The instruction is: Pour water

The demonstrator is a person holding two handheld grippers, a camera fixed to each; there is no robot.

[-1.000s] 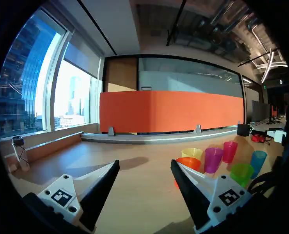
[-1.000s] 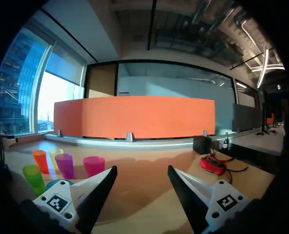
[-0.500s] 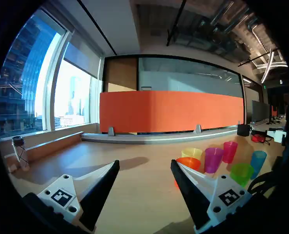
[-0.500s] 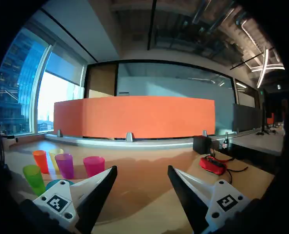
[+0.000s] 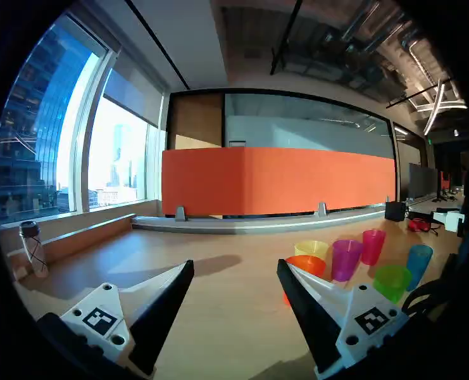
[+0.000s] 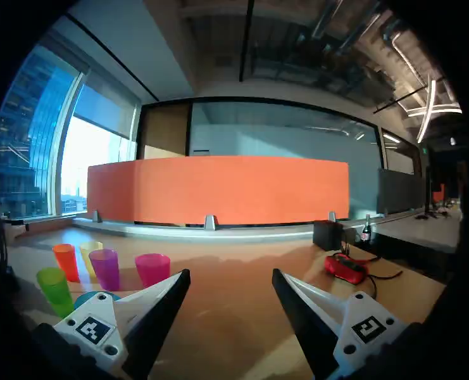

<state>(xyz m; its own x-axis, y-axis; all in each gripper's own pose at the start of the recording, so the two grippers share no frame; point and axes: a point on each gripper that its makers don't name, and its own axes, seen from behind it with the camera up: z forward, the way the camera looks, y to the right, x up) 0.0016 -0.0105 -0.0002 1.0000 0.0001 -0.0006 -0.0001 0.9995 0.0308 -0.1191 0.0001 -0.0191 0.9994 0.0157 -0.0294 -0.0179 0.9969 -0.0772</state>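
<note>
From the left gripper view I see the cups grouped at the lower right of the frame, standing upright on the pale wood-grain tabletop (image 5: pixel 234 329): a yellow cup (image 5: pixel 311 248) and an orange cup (image 5: pixel 306 265) nearest the centre, then a purple cup (image 5: pixel 346 259), a pink cup (image 5: pixel 373 246), a green cup (image 5: pixel 392 282) and a blue cup (image 5: pixel 419 265) toward the edge. All six are smooth, translucent plastic tumblers, tapered, with open round rims; I cannot tell whether any holds water. In the right gripper view the same cluster sits at the lower left, the blue one partly hidden behind a finger. My left gripper (image 5: pixel 235 263) is spread wide with nothing between its wedge-shaped white fingers (image 5: pixel 335 304), and my right gripper (image 6: pixel 231 272) is likewise wide open and holds nothing. A flat matte orange partition (image 5: pixel 278 180) spans mid-frame, and a clear dark-capped bottle (image 5: pixel 33 248) stands at the far left.
</note>
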